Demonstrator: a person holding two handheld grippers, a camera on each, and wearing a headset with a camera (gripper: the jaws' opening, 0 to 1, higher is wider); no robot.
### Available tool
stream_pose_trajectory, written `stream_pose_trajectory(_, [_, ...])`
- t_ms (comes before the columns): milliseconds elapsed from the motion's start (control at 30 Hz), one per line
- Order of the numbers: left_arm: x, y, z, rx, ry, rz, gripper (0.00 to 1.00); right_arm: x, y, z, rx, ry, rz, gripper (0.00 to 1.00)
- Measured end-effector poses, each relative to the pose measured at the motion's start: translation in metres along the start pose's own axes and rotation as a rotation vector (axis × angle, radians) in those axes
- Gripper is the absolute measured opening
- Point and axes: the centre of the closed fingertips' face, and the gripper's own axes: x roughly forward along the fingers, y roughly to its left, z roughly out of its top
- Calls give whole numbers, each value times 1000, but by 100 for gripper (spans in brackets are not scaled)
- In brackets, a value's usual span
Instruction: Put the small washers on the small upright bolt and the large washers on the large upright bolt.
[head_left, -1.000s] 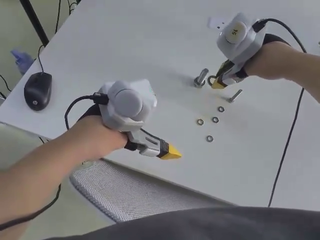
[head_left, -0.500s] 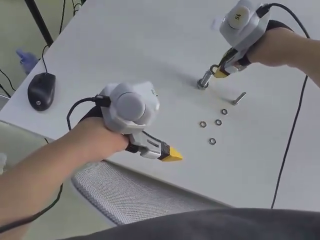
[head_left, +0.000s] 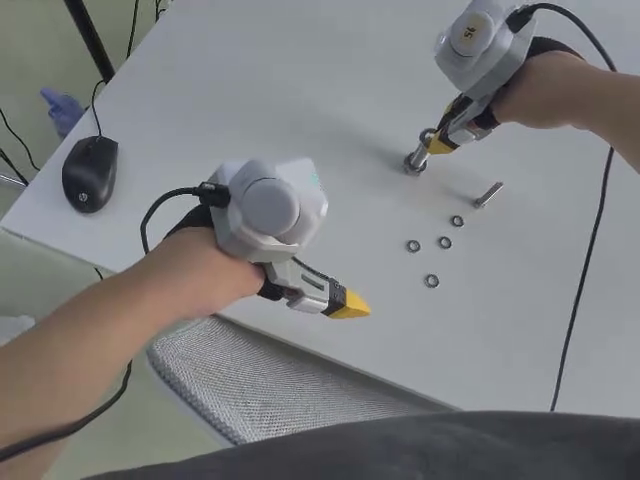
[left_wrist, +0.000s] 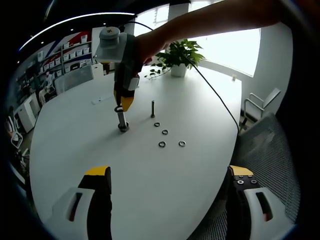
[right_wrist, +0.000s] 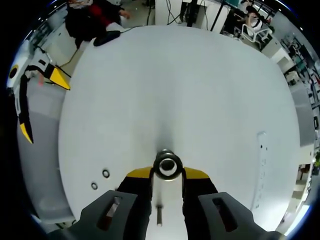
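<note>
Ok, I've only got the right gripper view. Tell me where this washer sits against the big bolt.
Observer: In the left gripper view the large washer in the right tongs is level with the top of the upright large bolt.
Operator: Count the small washers.
Observer: Four small washers lie loose on the table.
Operator: Now say how the small bolt stands.
Observer: The small bolt stands upright, apart from the washers.

White table – grey mesh chair at near edge, lower centre. Left gripper view: bright window upper right, potted plant top centre – shelving upper left.
</note>
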Motion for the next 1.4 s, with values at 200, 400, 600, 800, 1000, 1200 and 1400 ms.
stream_pose_trajectory(200, [-1, 2, -2, -6, 2, 8, 96, 6, 3, 1, -12, 7, 5, 22])
stream_pose_trajectory(400, [-5, 2, -4, -18, 7, 18, 96, 18, -3, -2, -27, 27, -13, 22])
stream_pose_trajectory(600, [-5, 5, -5, -20, 5, 22, 95, 31, -4, -6, -17, 27, -17, 22])
stream_pose_trajectory(800, [-4, 5, -5, -26, 5, 21, 94, 41, -4, -8, -13, 23, -21, 22])
stream_pose_trajectory(1000, [-3, 5, 3, -36, -28, 14, 96, 54, -11, -9, -13, 31, -29, 22])
stream_pose_trajectory(1200, [-1, 3, 8, -29, -40, 4, 96, 59, -8, -11, -9, 43, -16, 22])
stream_pose_trajectory(1400, [-1, 3, 7, -33, -40, 3, 95, 59, -4, -11, -1, 40, -26, 23])
